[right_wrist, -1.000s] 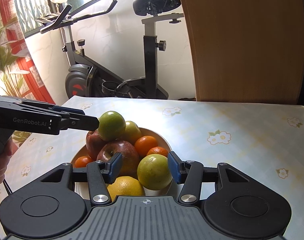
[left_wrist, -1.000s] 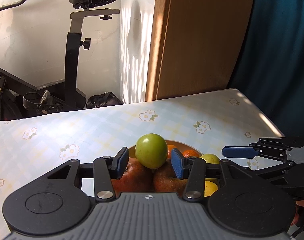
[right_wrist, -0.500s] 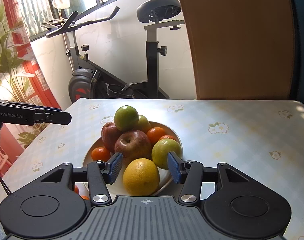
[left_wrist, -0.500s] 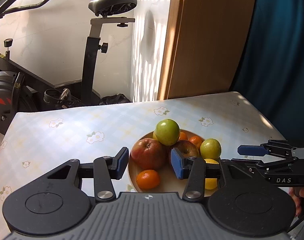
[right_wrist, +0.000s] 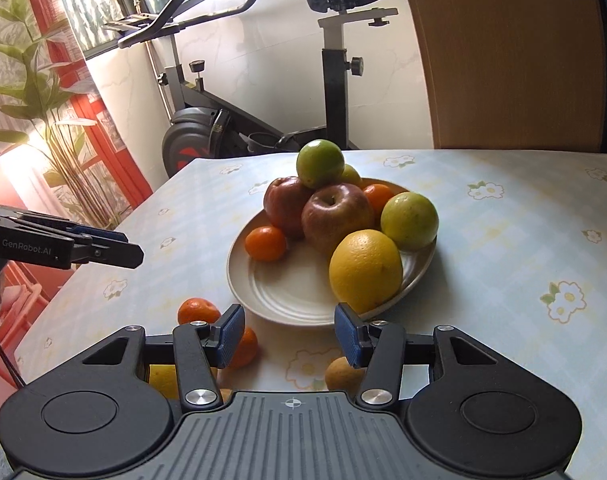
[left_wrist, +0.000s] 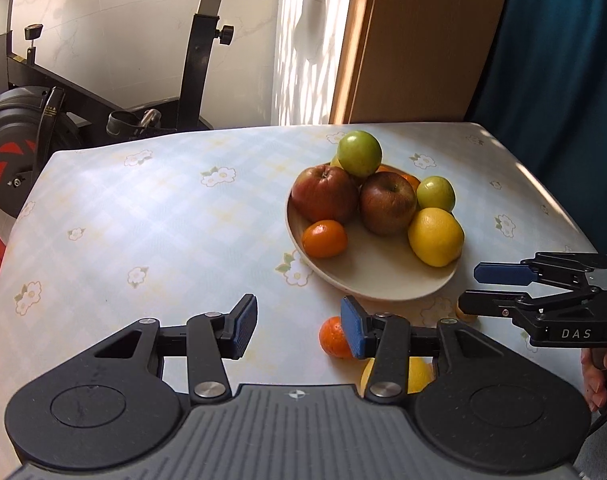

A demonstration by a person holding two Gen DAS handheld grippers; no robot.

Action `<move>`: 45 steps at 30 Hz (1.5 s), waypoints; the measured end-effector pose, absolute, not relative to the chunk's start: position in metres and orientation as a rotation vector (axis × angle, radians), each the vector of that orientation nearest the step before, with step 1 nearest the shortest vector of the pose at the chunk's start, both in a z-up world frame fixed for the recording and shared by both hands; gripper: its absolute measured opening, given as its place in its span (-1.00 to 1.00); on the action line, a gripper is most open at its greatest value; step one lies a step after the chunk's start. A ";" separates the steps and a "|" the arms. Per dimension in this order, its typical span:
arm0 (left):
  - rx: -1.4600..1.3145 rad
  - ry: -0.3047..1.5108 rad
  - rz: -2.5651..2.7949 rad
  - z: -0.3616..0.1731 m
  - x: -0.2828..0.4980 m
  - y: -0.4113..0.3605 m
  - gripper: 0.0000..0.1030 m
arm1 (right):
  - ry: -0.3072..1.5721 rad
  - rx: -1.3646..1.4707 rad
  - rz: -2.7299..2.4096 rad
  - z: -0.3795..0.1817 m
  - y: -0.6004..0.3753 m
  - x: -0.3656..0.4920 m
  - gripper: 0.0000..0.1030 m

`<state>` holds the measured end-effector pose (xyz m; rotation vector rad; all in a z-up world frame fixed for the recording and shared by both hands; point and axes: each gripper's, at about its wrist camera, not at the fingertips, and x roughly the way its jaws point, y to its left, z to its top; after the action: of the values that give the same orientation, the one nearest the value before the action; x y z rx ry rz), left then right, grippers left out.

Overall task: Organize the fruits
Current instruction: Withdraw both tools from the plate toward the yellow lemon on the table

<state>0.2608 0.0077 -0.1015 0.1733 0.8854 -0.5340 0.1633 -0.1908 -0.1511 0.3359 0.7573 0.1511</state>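
At the near edge of the table (right_wrist: pixel 523 216), both hand-held grippers hang just short of the plate (right_wrist: pixel 287 288), pads apart w/ nothing between them. The left gripper (left_wrist: pixel 299 326) and right gripper (right_wrist: pixel 289 332) are released, empty. Each is held by a person's hand; only fingers (left_wrist: pixel 593 376) show at the frame edge.

Change since a sec ago: both grippers were right over the fruit pile, pads framing the top fruits; now they have pulled back toward the person, and loose fruit on the cloth has come into view. Likely meaning: nothing was taken from the plate, and the next pick is prob. one of the strays beside it, not yet grasped.

Loose fruit, nearest first: a yellow citrus (left_wrist: pixel 417 374) mostly hidden under the left gripper body; a mandarin (left_wrist: pixel 333 338) touching or just behind the left gripper's right pad (can't tell which); in the right view a 2nd mandarin (right_wrist: pixel 197 310) further left, plus a small brownish-yellow fruit (right_wrist: pixel 341 372) near the right pad.

Beyond them, the plate, a shallow cream dish, approx. half bare at the front. Contents: a large lemon-yellow citrus (right_wrist: pixel 365 270) at the near rim, a small mandarin (right_wrist: pixel 265 243) on the left side, two red apples (right_wrist: pixel 335 216) behind, a green fruit (right_wrist: pixel 409 220) to the right, more orange fruit tucked at the back, and one green apple (right_wrist: pixel 319 162) perched on top of the pile.

Farthest: an exercise bike (right_wrist: pixel 335 64) vs. a pale wall, and a wooden panel (right_wrist: pixel 503 52).
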 end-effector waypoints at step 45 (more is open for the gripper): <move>0.083 0.975 -0.578 -0.128 0.202 -0.001 -0.04 | 0.856 0.293 0.190 -0.158 -0.169 0.138 -0.09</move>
<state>0.2022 -0.0011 -0.1276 0.0826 0.9747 -0.5780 0.1381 -0.1693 -0.1577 0.2933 0.8559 0.1902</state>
